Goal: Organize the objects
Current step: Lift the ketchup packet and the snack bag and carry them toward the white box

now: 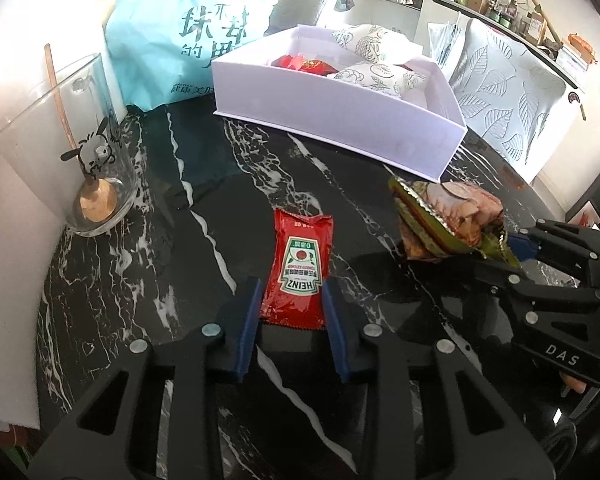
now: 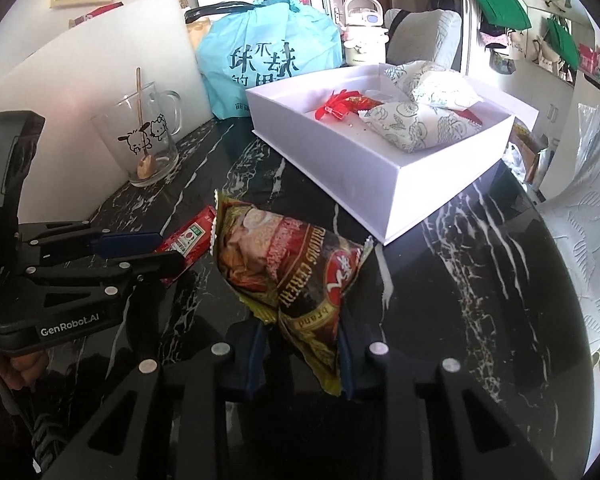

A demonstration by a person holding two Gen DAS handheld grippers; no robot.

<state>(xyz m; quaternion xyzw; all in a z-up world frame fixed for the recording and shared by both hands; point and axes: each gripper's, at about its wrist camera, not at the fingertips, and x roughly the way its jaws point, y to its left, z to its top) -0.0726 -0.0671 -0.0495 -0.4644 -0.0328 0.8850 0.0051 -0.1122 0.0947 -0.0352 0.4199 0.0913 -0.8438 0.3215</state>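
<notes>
A red Heinz ketchup sachet (image 1: 298, 268) lies on the black marble table (image 1: 204, 240). My left gripper (image 1: 291, 300) has its blue pads on both sides of the sachet's near end, closed on it; it also shows in the right wrist view (image 2: 140, 248). My right gripper (image 2: 302, 340) is shut on a brown and gold cereal packet (image 2: 296, 264) and holds it above the table; it also shows in the left wrist view (image 1: 452, 220). A white open box (image 1: 340, 120) (image 2: 380, 184) stands behind, holding red wrapped items (image 2: 340, 106) and white patterned pouches (image 2: 424, 120).
A glass mug (image 1: 72, 152) (image 2: 144, 140) with a wooden spoon stands at the left by a white board. A teal bag (image 1: 192, 36) (image 2: 268, 56) sits behind the box. A leaf-patterned chair (image 1: 508, 92) stands at the right beyond the table edge.
</notes>
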